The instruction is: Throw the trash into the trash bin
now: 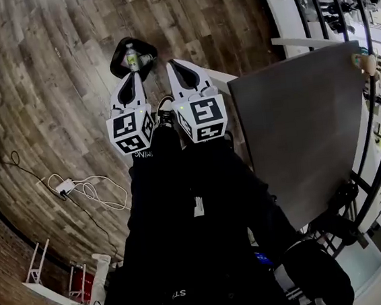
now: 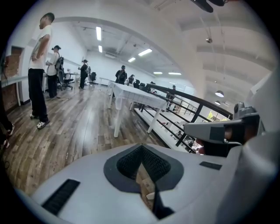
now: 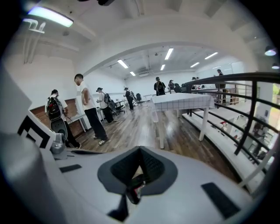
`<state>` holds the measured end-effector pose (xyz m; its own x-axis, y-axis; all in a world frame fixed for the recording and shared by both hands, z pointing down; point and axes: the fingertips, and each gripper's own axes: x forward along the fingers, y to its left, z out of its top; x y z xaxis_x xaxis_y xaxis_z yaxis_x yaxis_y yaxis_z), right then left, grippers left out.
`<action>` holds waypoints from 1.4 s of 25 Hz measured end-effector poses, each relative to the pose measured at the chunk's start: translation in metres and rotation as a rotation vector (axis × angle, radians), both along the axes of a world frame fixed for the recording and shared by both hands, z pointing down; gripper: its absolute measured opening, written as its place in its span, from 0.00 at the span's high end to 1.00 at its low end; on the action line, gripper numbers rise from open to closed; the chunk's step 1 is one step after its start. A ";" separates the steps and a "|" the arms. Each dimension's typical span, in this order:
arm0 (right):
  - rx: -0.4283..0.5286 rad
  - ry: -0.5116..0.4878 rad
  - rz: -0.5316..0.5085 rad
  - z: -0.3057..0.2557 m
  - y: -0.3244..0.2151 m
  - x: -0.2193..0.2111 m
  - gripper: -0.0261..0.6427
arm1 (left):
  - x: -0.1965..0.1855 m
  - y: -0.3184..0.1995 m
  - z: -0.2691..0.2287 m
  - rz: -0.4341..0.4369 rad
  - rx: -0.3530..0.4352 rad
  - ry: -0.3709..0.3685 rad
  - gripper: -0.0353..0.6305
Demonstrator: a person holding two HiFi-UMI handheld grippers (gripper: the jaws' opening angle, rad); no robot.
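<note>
In the head view a black trash bin stands on the wooden floor, straight ahead of both grippers. A clear plastic bottle with a yellow-green label lies inside it. My left gripper is held high, its tip just below the bin in this view, jaws shut and empty. My right gripper is beside it at the same height, also shut, with nothing showing at its tip. In the left gripper view the left gripper points out over the room. In the right gripper view the right gripper does the same, with only a small dark patch in its gap.
A grey table stands close on the right, with a black railing behind it. A power strip with white cable lies on the floor at left. Several people and a white table stand further off.
</note>
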<state>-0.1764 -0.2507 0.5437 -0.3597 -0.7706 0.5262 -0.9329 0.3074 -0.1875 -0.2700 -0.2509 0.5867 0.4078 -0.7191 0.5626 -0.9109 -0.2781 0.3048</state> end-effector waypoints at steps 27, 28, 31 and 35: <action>0.190 0.063 0.672 -0.227 0.229 0.326 0.94 | 0.351 0.177 -0.234 0.698 0.198 0.163 0.95; 0.193 0.070 0.703 -0.234 0.246 0.339 0.94 | 0.363 0.192 -0.240 0.729 0.200 0.168 0.95; 0.198 0.087 0.791 -0.253 0.294 0.374 0.94 | 0.396 0.233 -0.257 0.802 0.202 0.185 0.95; 0.217 0.109 0.888 -0.273 0.352 0.413 0.94 | 0.444 0.285 -0.275 0.895 0.212 0.217 0.95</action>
